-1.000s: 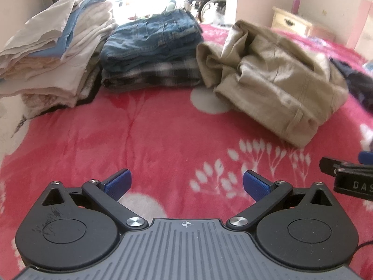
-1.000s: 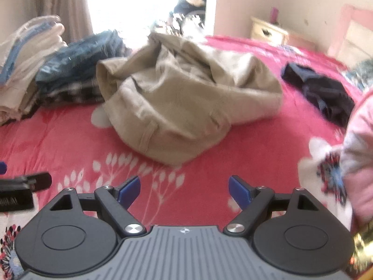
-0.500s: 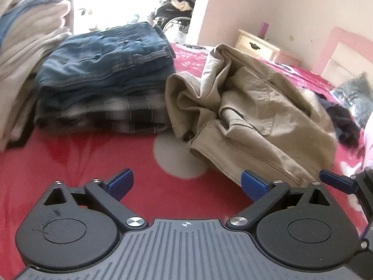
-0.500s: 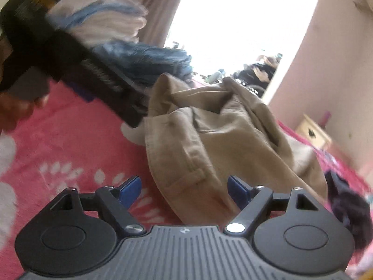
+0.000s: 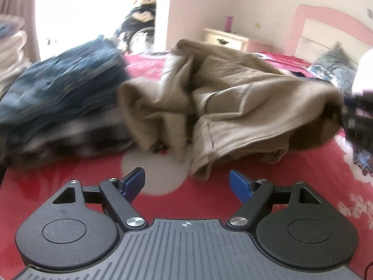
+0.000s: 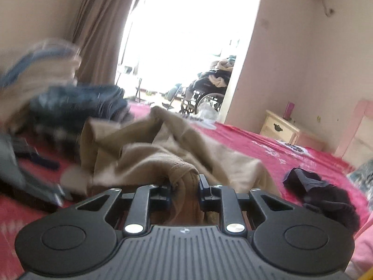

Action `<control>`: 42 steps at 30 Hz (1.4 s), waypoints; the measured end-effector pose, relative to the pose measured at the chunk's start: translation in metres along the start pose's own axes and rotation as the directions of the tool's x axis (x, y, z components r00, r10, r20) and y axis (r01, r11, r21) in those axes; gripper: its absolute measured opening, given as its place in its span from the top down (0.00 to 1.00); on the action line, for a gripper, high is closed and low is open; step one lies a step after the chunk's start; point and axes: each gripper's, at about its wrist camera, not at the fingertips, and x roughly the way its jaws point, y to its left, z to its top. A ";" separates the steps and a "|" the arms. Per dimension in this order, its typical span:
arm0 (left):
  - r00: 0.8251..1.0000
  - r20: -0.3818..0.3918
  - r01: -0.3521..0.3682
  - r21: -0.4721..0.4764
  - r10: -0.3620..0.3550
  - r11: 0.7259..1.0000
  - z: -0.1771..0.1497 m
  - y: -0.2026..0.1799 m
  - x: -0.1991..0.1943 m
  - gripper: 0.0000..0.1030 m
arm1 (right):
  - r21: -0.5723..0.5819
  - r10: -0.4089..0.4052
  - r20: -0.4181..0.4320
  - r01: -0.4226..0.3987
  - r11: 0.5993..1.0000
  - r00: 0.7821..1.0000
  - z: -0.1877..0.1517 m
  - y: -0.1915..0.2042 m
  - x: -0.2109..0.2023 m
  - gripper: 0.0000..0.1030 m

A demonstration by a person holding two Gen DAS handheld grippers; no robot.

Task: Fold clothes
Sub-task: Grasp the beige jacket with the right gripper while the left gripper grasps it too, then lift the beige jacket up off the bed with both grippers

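Lay crumpled on the red, white-flowered bedspread (image 5: 88,179): a bulky pair of beige cotton trousers (image 5: 233,107), heaped just right of a stack of folded blue denim and plaid garments (image 5: 60,102). Right gripper (image 6: 185,186) closed on a bunched fold at the near edge of those trousers, fabric pinched between the jaws and spilling back under them. Left gripper (image 5: 186,182) spread wide and empty, low over the bedspread, blue fingertips (image 5: 134,182) well apart. Ahead of it and slightly right, a loose hem or cuff (image 5: 200,170) of the trousers, hanging close before the gap. Long axis of the heap hard to tell; seemed to run left to right across the left wrist view, from the folded lump by the denim stack toward the right gripper's side. Left gripper therefore the nearer one to the free end, judged a short forward reach away. Farther right on the bedspread, a small dark crumpled garment (image 6: 321,191), well apart from the trousers.
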 end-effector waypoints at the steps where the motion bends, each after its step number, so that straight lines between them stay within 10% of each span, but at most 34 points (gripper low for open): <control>1: 1.000 0.003 0.009 0.026 -0.010 1.000 0.004 -0.005 0.004 0.18 | 0.032 -0.001 0.008 0.001 0.999 1.000 0.005 -0.007 -0.002 0.78; 8: 0.999 0.042 0.000 0.098 -0.004 0.995 0.013 -0.029 0.026 0.21 | 0.129 -0.013 0.064 0.005 0.992 0.998 0.027 -0.032 -0.020 0.78; 14: 0.996 0.084 -0.004 0.039 0.000 0.999 0.013 -0.023 0.023 0.58 | 0.104 -0.032 0.110 0.021 0.994 0.993 0.035 -0.039 -0.036 0.79; 16: 0.996 0.094 -0.008 0.037 0.004 0.999 0.017 -0.024 0.021 0.85 | 0.081 -0.050 0.120 0.040 0.996 0.992 0.036 -0.038 -0.040 0.79; 22: 0.984 0.172 -0.049 0.025 0.044 0.998 0.037 -0.028 -0.019 0.92 | 0.019 -0.130 0.201 0.129 0.991 0.971 0.047 -0.046 -0.069 0.80; 31: 0.947 0.311 0.077 0.033 -0.084 0.996 0.099 -0.041 -0.133 0.92 | -0.069 -0.235 0.450 0.296 0.953 0.861 0.087 -0.057 -0.146 0.81; 42: 0.843 0.506 0.130 0.138 -0.183 0.982 0.160 -0.092 -0.271 0.92 | -0.074 -0.216 0.688 0.363 0.929 0.693 0.168 -0.085 -0.253 0.82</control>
